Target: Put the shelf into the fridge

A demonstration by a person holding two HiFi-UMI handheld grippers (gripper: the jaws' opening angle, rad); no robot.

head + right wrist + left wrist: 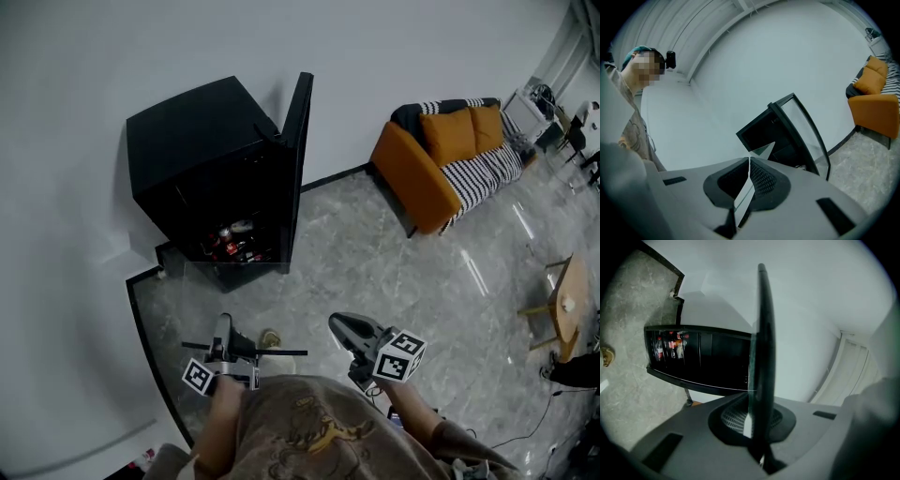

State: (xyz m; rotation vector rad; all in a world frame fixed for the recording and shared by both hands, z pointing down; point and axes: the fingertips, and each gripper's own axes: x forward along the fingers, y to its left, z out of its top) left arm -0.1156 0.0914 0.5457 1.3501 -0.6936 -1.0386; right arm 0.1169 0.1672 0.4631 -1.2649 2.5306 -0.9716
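The black mini fridge (202,159) stands against the wall with its door (298,159) swung open. Bottles (234,244) sit low inside it. My left gripper (224,339) is shut on the shelf (272,352), a thin dark-framed panel seen edge-on, held well short of the fridge. In the left gripper view the shelf (761,333) rises between the jaws of the left gripper (757,427), in front of the fridge (717,362). My right gripper (337,323) hangs to the right of the shelf's end. In its own view the right gripper (749,164) is shut and faces the fridge (764,133).
An orange sofa (445,159) with striped cushions stands at the right wall. A small wooden table (567,305) is at the far right. A small brownish object (270,337) lies on the marble floor near the shelf. A dark baseboard (141,319) runs along the left wall.
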